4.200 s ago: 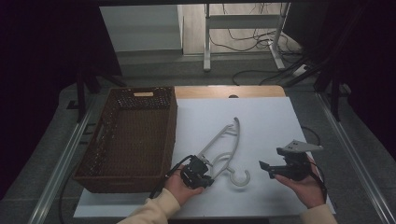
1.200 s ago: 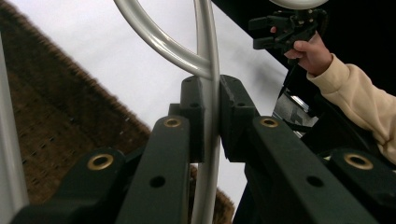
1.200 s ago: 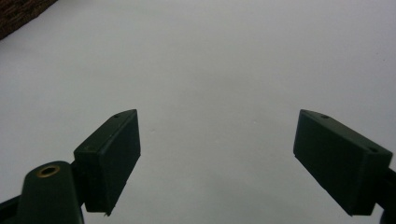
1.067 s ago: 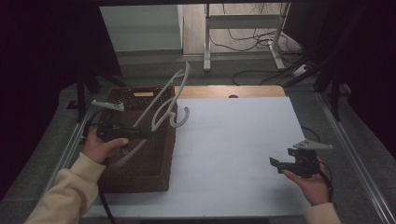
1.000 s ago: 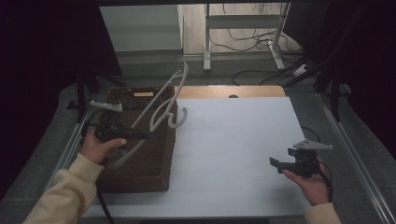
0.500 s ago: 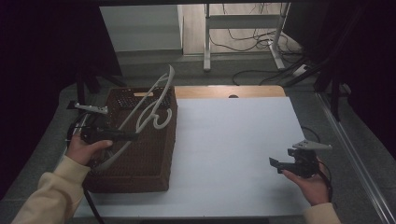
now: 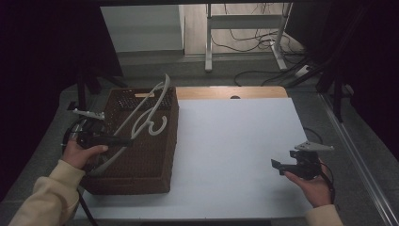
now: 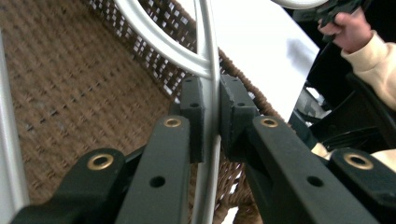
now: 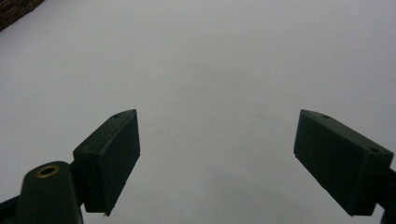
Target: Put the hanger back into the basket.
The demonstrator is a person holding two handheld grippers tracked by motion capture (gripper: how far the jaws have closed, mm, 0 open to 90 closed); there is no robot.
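A white table [image 7: 235,141] has a wooden strip [image 7: 226,92] along its far edge. Beyond it, cables [image 7: 249,44] trail past what may be desk legs [image 7: 207,37].

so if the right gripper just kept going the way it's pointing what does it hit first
Probably the bare white table top. The right gripper has its jaws wide open with nothing between them, angled down at the sheet. The wicker basket lies far off to the side, though depth is hard to judge.

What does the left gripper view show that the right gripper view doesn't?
Left gripper view alone: the left gripper shut on a white hanger, the basket's woven inside behind it, and a hand farther off. Right gripper view alone: the right gripper open, nothing between its jaws. Both: the white table.
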